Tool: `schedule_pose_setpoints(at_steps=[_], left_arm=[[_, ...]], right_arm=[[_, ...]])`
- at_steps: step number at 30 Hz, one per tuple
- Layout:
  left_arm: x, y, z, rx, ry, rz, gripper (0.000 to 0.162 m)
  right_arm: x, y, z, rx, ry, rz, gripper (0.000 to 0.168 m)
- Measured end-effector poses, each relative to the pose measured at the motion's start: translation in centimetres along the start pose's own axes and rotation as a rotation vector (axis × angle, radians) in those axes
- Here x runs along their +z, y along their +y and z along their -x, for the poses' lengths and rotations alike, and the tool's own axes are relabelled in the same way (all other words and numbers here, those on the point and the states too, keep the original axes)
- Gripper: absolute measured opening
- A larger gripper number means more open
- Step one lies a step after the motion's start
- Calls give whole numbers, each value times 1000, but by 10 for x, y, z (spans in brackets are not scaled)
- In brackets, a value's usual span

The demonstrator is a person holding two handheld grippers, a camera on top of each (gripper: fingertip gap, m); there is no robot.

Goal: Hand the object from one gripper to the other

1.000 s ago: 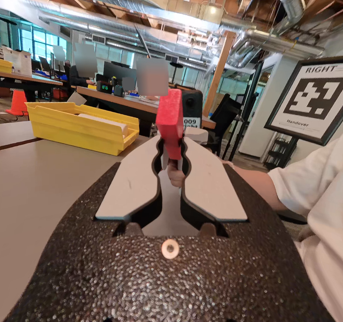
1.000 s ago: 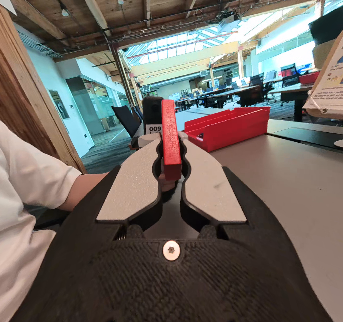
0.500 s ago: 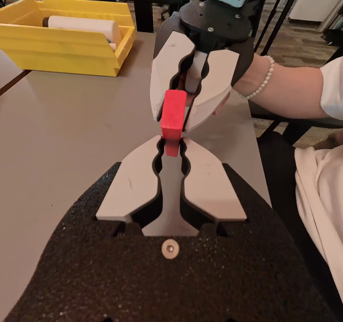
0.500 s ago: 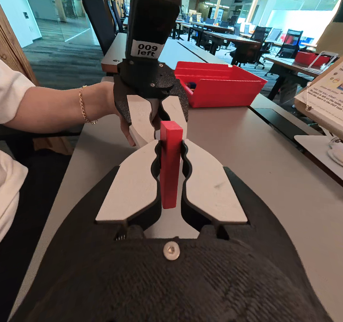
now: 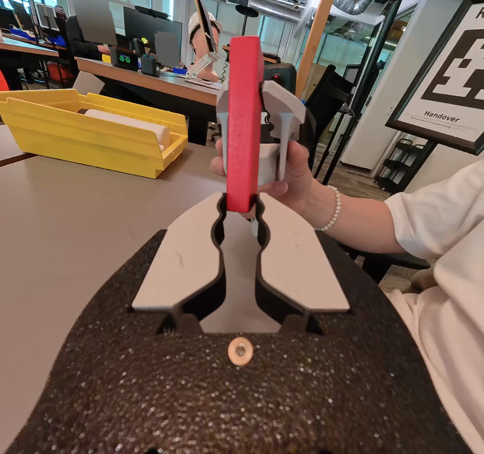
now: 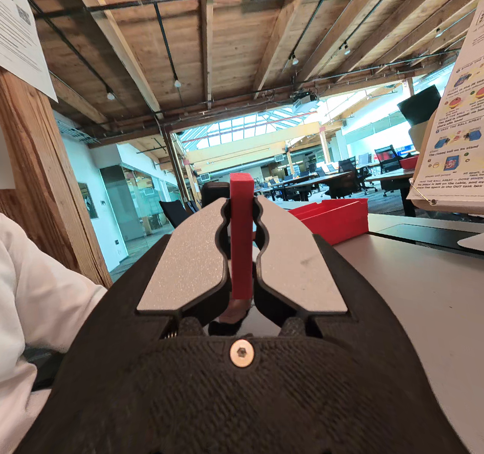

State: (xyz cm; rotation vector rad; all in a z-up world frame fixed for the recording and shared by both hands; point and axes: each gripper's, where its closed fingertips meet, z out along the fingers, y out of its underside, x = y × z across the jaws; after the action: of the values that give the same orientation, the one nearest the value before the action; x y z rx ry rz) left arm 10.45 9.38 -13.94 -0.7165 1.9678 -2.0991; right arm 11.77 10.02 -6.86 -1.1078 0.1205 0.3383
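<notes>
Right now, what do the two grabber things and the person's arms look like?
Each gripper, left and right, has a bumpy black body, a round silver screw, and two flat pale grey fingers with wavy black inner edges. The person wears white short sleeves and a pearl bracelet.

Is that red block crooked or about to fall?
No. The red block stands upright, pinched by the right gripper, with its lower end between the left gripper tips. Nothing looks broken or spilled.

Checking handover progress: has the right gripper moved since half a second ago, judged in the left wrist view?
Yes. The right gripper, shut on the red block, has swung from pointing down over the table to upright, level with the yellow bin.
</notes>
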Motion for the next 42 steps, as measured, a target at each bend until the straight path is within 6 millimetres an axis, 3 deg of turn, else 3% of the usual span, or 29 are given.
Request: schedule_pose_setpoints(at_steps=[4, 6, 10, 15, 21, 24, 27, 31, 34, 39, 42], left_arm=[[2, 0, 2, -17, 7, -25, 17], [-1, 6, 6, -14, -13, 41, 16], [-15, 25, 11, 40, -59, 289, 16], [-40, 59, 9, 209, -96, 655, 16], [-42, 77, 4, 340, -109, 830, 16], [-42, 81, 8, 387, -145, 883, 16], [-44, 82, 10, 422, -148, 894, 16], [-41, 63, 17, 491, -196, 773, 17], [-35, 30, 26, 469, -290, 539, 37], [-18, -6, 15, 138, -160, 111, 30], [-6, -12, 11, -36, -91, -46, 30]], right_arm=[[-7, 0, -6, 13, -2, 46, 17], [-12, 5, -11, -14, 11, 127, 19], [-26, 17, -20, -317, 98, 356, 42], [-41, 61, -5, -508, 8, 740, 56], [-50, 108, -6, -576, -3, 1023, 45], [-55, 121, -5, -605, -29, 1114, 19], [-58, 128, -6, -593, -40, 1172, 16], [-52, 117, -11, -569, -20, 1074, 16], [-40, 89, -11, -460, 6, 861, 15], [-16, 16, -13, -138, 53, 289, 15], [-13, -2, -17, 46, 58, 63, 15]])
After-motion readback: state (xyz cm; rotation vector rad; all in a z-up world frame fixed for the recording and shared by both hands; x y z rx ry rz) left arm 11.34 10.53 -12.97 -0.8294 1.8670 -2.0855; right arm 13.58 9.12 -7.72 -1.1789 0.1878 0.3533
